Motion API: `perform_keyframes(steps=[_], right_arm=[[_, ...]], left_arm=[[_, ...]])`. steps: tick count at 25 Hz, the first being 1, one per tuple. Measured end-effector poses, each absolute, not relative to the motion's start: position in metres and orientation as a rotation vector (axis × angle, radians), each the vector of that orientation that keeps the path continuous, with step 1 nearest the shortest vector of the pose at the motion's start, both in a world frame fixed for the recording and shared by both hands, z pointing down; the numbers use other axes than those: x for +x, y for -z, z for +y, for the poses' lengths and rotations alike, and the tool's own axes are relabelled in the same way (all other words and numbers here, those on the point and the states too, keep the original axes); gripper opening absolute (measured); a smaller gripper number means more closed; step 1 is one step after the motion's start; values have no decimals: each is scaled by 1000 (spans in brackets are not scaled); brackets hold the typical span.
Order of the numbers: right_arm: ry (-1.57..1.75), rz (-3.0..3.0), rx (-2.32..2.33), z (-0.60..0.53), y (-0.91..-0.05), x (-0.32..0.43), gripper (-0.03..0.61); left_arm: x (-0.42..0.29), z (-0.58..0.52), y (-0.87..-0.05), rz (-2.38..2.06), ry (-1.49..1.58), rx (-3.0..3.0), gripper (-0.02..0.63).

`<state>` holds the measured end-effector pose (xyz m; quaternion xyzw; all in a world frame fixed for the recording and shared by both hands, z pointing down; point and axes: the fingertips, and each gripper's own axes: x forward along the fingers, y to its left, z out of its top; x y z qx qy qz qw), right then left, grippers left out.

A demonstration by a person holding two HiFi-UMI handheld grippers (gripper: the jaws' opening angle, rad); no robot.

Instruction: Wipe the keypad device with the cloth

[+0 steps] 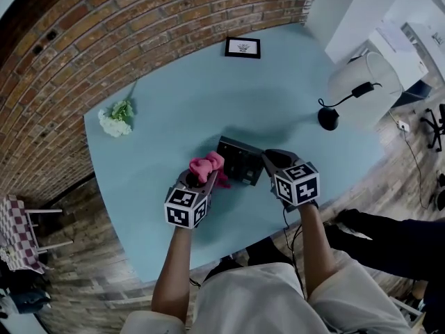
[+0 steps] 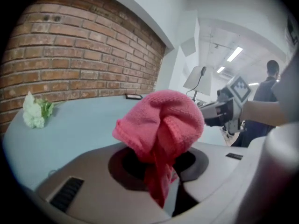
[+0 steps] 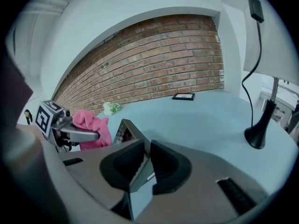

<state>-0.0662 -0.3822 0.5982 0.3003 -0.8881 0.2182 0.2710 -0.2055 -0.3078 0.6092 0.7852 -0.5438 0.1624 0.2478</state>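
A dark keypad device (image 1: 240, 159) sits tilted on the light blue table (image 1: 174, 103). My right gripper (image 1: 268, 160) is shut on the device's right edge; in the right gripper view the device (image 3: 127, 133) runs between the jaws of the right gripper (image 3: 145, 167). My left gripper (image 1: 201, 177) is shut on a bunched pink cloth (image 1: 208, 168), held just left of the device. In the left gripper view the cloth (image 2: 161, 132) bulges out above the left gripper (image 2: 161, 169).
A white flower (image 1: 116, 120) lies at the table's left. A small framed picture (image 1: 243, 46) lies at the far edge. A black lamp base (image 1: 328, 117) with a white shade (image 1: 365, 85) stands at the right. A brick wall (image 1: 104, 40) runs behind.
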Motion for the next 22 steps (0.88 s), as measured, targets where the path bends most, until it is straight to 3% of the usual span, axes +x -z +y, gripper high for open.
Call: perform_keyframes(steps=[6, 22], right_arm=[[-607, -2406, 806, -383, -597, -67, 72], [-604, -2426, 796, -382, -597, -66, 72]], left_arm=[[-176, -348, -551, -1467, -359, 2308, 144], [-143, -364, -599, -1440, -568, 2271, 147]])
